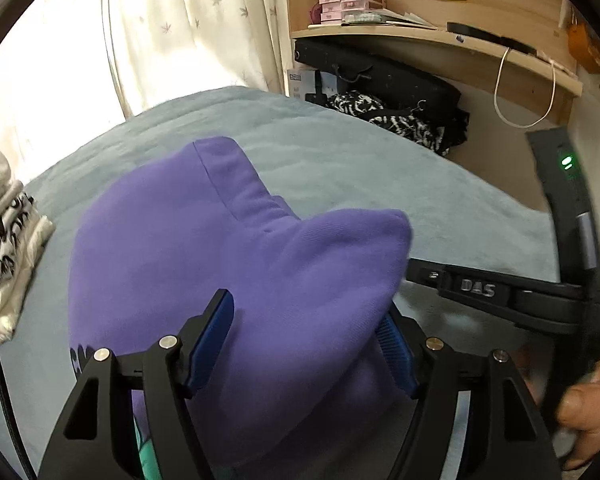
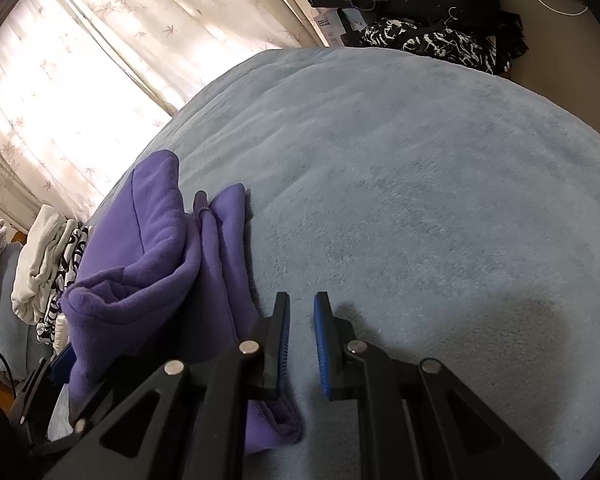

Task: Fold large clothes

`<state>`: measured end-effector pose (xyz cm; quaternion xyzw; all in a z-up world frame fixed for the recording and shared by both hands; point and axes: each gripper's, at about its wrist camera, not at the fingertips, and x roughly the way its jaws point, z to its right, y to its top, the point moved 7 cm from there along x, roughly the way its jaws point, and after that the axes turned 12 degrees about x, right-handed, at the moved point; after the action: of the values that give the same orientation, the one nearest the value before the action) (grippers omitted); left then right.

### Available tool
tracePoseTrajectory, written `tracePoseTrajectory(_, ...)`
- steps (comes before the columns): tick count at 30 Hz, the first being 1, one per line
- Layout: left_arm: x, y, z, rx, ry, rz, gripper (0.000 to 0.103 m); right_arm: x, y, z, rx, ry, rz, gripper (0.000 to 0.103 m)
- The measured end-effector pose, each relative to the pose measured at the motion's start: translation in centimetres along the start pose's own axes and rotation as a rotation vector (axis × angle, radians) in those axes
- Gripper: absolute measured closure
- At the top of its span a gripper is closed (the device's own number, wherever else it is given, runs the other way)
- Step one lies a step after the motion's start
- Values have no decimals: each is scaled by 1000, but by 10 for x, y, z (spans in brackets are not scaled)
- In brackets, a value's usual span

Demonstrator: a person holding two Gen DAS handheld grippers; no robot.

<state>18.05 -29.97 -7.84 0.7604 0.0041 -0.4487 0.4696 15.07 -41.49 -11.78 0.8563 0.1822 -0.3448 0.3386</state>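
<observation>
Purple fleece garment (image 1: 236, 264), thick and bunched into rough folds, lies on a pale blue plush blanket (image 1: 340, 152) covering a bed. Seen from the left wrist camera, the left gripper (image 1: 304, 344) sits over the near part of the garment with its jaws standing wide; the blue pads (image 1: 212, 344) flank a bulge of the fabric, and whether they press on it cannot be told. A dark printed mark at the garment's near left edge is too cut off to read.

At the right of that view is the black body of the right gripper (image 2: 302, 344), bearing raised silver letters that read "DAS" (image 1: 478, 289), with a green light (image 1: 567, 161) above and a hand (image 1: 588, 412) below. From its own camera, the right gripper's jaws are narrow, almost closed, holding nothing, over bare blanket just right of the garment's edge.

Beyond the bed are leaf-patterned curtains (image 1: 188, 20), a wooden shelf (image 1: 420, 34) with small pink boxes (image 1: 350, 6), and black-and-white patterned clothing (image 1: 400, 120). No writing there is legible.
</observation>
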Motion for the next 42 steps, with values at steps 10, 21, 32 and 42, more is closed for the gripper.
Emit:
tracePoseTrajectory(10, -64, -2, -66, -194, 84, 83, 27, -9, 2, -1, 61, 55, 10, 81)
tracePoseTrajectory(21, -32, -30, -136, -266, 245, -71, 31, -63, -3, -108, -173, 254, 147, 77)
tracePoseTrajectory(32, 2, -41, -119, -231, 142, -125, 34, 30, -54, -92, -360, -19, -146, 90)
tracePoseTrajectory(42, 15, -60, -88, -100, 162, -143, 8, 31, -71, -69, -321, -7, -202, 90)
